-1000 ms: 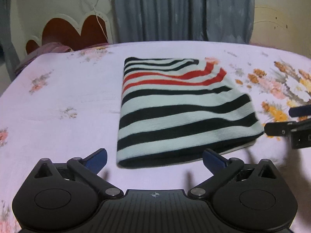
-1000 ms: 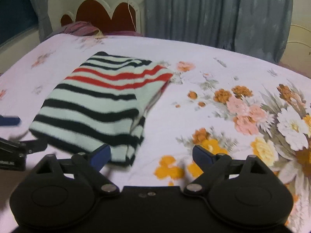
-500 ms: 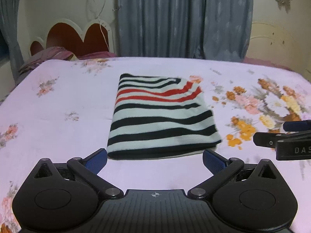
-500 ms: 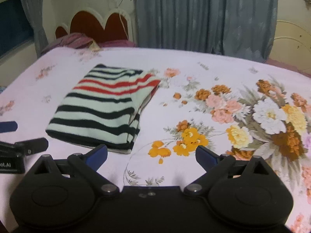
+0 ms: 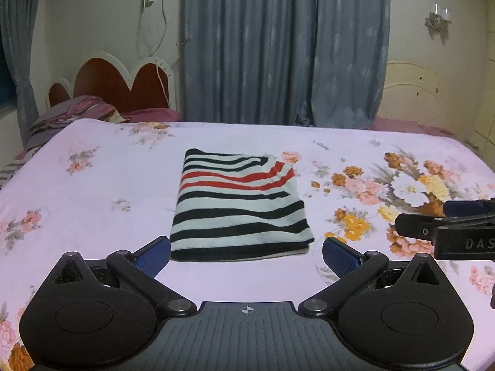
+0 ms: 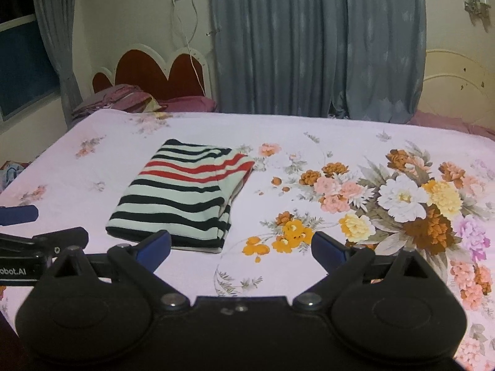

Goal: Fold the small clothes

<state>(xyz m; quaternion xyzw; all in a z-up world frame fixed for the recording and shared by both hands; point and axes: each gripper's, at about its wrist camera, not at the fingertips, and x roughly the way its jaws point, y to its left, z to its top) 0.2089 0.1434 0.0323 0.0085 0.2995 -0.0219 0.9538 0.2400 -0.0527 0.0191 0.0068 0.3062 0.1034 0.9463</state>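
A small striped garment [image 5: 239, 207], white with black and two red stripes, lies folded into a flat rectangle on the pink floral bed sheet [image 5: 92, 204]. My left gripper [image 5: 246, 252] hovers open just short of its near edge, nothing between the fingers. In the right wrist view the same folded garment [image 6: 182, 198] lies ahead to the left. My right gripper [image 6: 241, 245] is open and empty over the sheet, right of the garment. Each gripper shows at the edge of the other's view.
A red-and-white headboard [image 5: 120, 83] with purple pillows [image 5: 77, 114] stands at the far left. Grey-blue curtains [image 5: 284, 46] hang behind the bed. A large printed flower bouquet [image 6: 411, 204] covers the sheet's right side. A cord hangs on the wall [image 5: 154, 31].
Both grippers have drawn back and risen away from the folded garment, which now looks smaller and farther off. The garment itself has stayed put.
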